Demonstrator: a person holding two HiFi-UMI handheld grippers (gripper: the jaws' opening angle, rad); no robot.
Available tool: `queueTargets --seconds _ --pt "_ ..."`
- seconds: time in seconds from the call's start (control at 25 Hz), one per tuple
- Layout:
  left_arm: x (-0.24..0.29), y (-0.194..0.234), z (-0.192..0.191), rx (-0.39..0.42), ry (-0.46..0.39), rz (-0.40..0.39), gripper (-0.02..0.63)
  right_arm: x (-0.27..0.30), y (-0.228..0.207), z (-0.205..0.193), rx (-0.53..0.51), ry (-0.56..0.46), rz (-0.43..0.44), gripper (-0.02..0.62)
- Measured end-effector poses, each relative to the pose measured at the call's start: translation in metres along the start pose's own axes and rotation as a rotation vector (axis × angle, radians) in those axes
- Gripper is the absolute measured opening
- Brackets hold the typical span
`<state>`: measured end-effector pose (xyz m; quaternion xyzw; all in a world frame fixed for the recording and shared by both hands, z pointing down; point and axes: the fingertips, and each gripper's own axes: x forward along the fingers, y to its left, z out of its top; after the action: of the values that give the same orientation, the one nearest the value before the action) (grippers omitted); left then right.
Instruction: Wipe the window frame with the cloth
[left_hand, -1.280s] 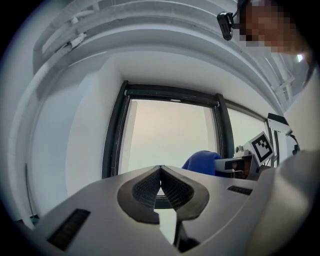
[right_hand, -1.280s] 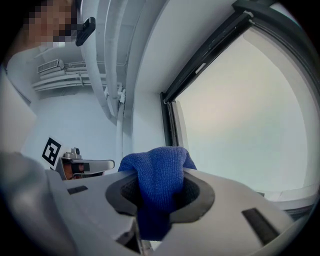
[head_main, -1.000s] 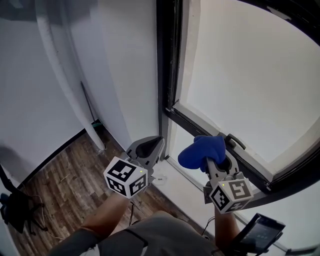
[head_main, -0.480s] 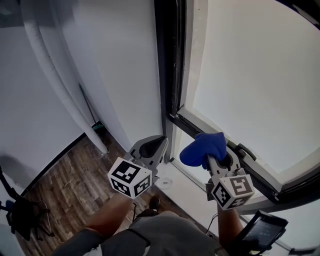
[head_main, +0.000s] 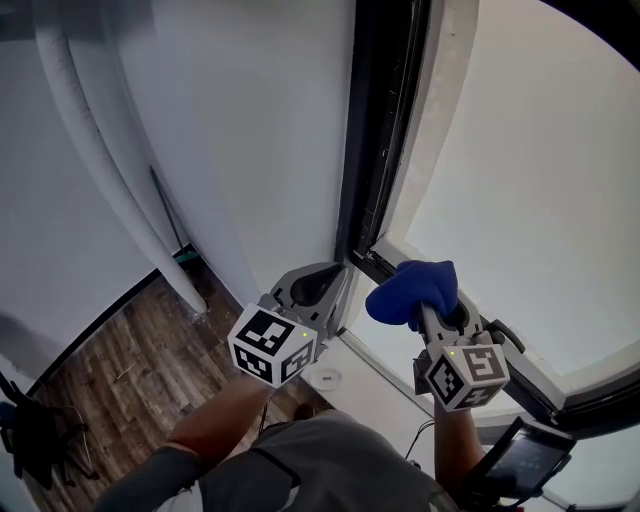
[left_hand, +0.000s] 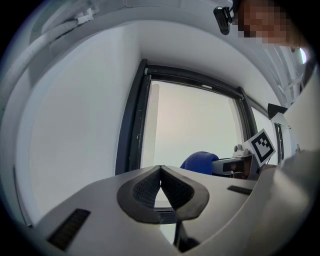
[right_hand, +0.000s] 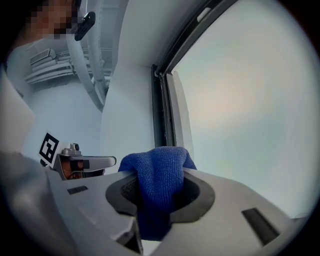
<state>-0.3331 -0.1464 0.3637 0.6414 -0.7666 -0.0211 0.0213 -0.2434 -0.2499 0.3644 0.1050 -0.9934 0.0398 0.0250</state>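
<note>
A blue cloth (head_main: 413, 292) is bunched in my right gripper (head_main: 432, 312), which is shut on it; the cloth (right_hand: 159, 172) bulges out between the jaws. It hangs just in front of the lower left corner of the dark window frame (head_main: 378, 150), close to the bottom rail (head_main: 520, 375); contact is unclear. The frame's upright (right_hand: 161, 110) rises right behind the cloth. My left gripper (head_main: 322, 283) is shut and empty, held beside the frame's upright, its jaw tips (left_hand: 160, 170) meeting. The cloth (left_hand: 199, 162) shows right of them.
A white wall (head_main: 230, 130) runs left of the frame, with a white pipe (head_main: 110, 180) against it. Wooden floor (head_main: 120, 370) lies below. A dark stand (head_main: 30, 430) sits at the lower left. A phone (head_main: 525, 462) is at the lower right. Bright glass (head_main: 560, 200) fills the window.
Both grippers have risen and shifted right along the frame's lower left corner. The cloth stays clamped in the right gripper, and the left stays shut.
</note>
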Motion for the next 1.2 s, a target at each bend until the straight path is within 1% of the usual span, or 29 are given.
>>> queueTargets --seconds 0.28,0.44,0.64,0.88,1.0,1.08,1.2 --pt "0.019 0.029 -0.023 -0.004 0.031 -0.022 0.009 0.047 0.002 -0.031 -0.002 0.064 -0.014 0.123" --pt "0.032 0.044 -0.043 -0.015 0.055 -0.011 0.009 0.072 -0.002 -0.052 0.000 0.084 -0.012 0.123" --pt "0.048 0.059 -0.073 -0.012 0.089 -0.001 0.009 0.105 -0.005 -0.093 0.001 0.135 -0.017 0.123" --pt "0.059 0.067 -0.109 -0.041 0.140 -0.004 0.009 0.140 -0.007 -0.144 0.013 0.210 -0.032 0.123" --pt "0.061 0.073 -0.121 -0.042 0.160 0.005 0.009 0.157 -0.006 -0.169 0.027 0.253 -0.032 0.123" --pt "0.062 0.078 -0.128 -0.038 0.173 0.014 0.009 0.169 -0.006 -0.183 0.014 0.274 -0.030 0.123" --pt "0.066 0.081 -0.137 -0.026 0.188 0.005 0.009 0.186 -0.007 -0.197 0.003 0.297 -0.034 0.123"
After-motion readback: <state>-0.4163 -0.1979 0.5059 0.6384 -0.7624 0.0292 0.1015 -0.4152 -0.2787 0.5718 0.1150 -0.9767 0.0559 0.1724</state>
